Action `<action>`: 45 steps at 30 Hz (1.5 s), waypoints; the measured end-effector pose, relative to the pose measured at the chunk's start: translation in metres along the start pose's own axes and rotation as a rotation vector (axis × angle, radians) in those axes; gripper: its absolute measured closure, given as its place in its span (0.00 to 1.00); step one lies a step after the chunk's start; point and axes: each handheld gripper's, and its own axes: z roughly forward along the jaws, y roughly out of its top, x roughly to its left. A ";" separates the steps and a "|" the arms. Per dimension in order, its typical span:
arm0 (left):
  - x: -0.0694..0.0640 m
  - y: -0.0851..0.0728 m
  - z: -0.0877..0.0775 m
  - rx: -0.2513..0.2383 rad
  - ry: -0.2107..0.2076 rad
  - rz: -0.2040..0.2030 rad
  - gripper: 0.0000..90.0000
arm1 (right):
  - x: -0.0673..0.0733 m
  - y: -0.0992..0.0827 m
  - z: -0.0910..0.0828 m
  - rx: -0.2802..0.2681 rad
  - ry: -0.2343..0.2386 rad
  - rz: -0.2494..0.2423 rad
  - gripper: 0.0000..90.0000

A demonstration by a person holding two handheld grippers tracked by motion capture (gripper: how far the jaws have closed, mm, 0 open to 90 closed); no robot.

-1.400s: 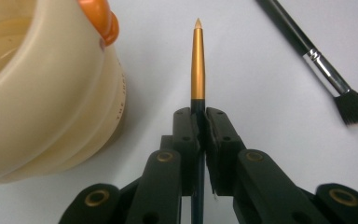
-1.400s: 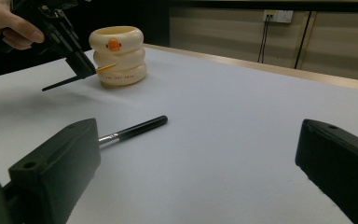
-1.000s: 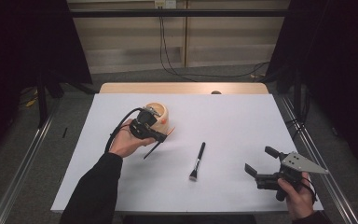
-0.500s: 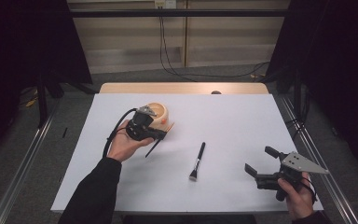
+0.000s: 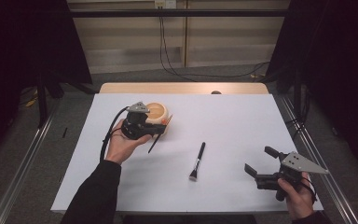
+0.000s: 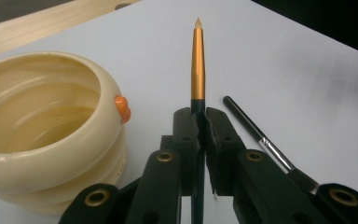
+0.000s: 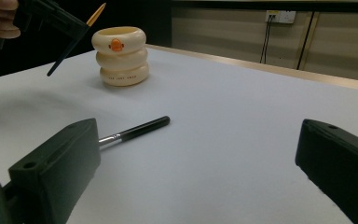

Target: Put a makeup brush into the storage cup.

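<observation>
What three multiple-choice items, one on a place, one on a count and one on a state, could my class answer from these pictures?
1. Where does the black brush lie?
A. in the pot
B. on the table, between the grippers
C. on the floor

2. How many brushes are there?
A. one
B. two
C. four

3. The left hand-held gripper is:
A. shut on the gold-tipped brush
B. open
C. gripping the cream pot

Answers: 1 B, it rests flat on the white table. 2 B, one lying, one held. 3 A, the jaws clamp its handle.
</observation>
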 end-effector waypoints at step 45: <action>-0.002 0.012 -0.037 -0.347 0.125 0.011 0.93 | 0.000 0.000 0.000 -0.011 0.000 0.008 0.00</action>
